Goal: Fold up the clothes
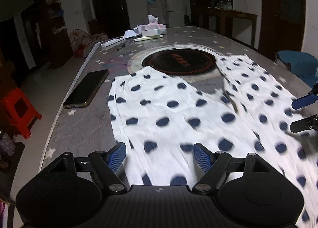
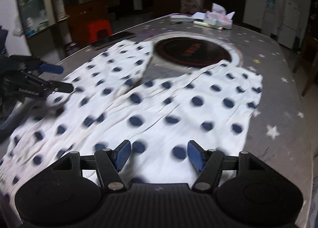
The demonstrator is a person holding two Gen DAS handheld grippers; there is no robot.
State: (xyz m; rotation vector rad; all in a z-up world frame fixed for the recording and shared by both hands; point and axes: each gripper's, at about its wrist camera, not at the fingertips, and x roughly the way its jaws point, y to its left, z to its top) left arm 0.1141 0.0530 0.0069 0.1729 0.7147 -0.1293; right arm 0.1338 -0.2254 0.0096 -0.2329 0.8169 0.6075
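Both grippers, jaws wide, nothing held.
Left gripper (image 1: 161, 156) and right gripper (image 2: 159, 154) hover above polka-dot trousers (image 1: 178, 112).

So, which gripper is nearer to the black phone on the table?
Left. The left gripper hovers over the trouser leg beside the phone; the right gripper is over the other leg.

Left gripper (image 1: 160, 155): jaws spread wide, nothing clamped, angled downward. Right gripper (image 2: 159, 154): jaws parted, nothing clamped, angled downward, positioned to the right of the left.
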